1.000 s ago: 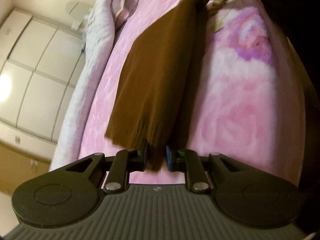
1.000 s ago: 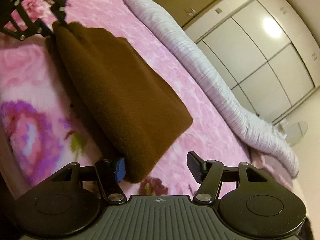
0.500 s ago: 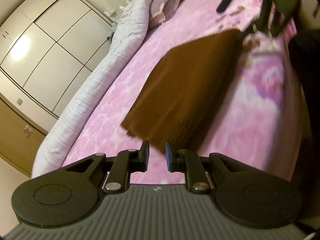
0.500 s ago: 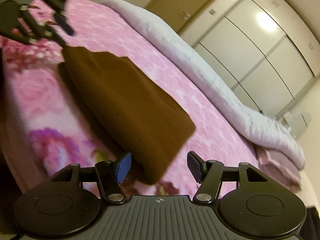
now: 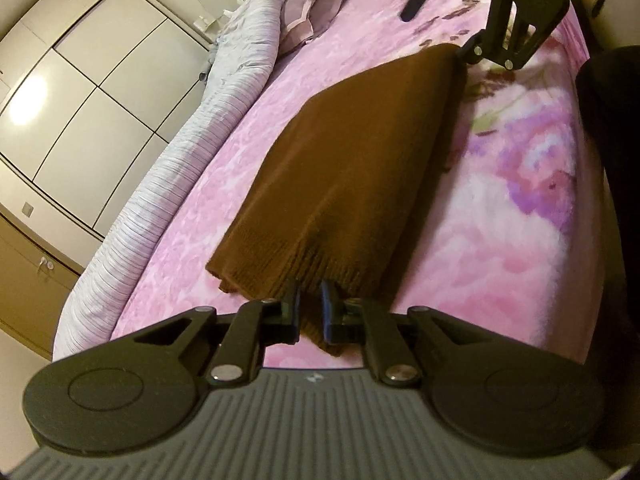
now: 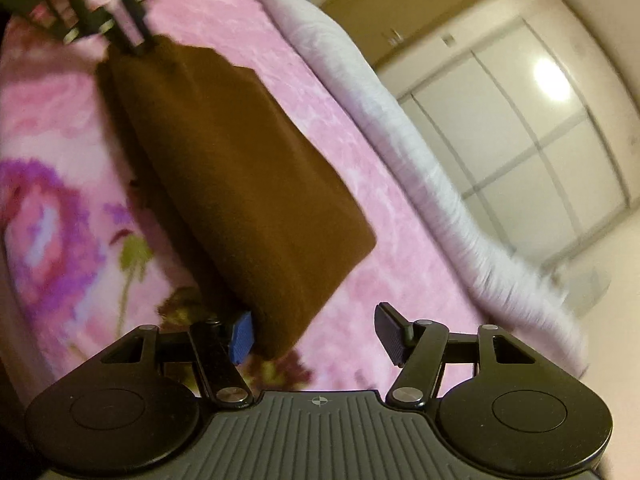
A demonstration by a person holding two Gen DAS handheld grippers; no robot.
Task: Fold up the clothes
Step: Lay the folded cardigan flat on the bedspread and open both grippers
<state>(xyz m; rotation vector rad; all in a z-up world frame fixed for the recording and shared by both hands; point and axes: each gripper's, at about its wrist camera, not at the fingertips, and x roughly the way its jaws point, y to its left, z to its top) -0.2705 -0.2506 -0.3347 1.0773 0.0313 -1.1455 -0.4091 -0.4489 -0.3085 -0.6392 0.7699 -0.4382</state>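
**Brown knit, half folded, pinched at its ribbed hem**

The brown sweater [image 5: 360, 168] lies folded lengthwise on the pink floral bed [image 5: 520, 240], its far long edge facing the rolled grey duvet [image 5: 168, 184]. The left gripper [image 5: 310, 308] is pressed together on the ribbed hem. The right gripper [image 6: 316, 334] stands spread at the opposite end, one pad beside the corner, nothing pinched. The knit looks soft, light and limp; corners and the thicker hem probably offer the surest hold.

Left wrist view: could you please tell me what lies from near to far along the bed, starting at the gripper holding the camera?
Left gripper, brown sweater, right gripper, all over the pink blanket.
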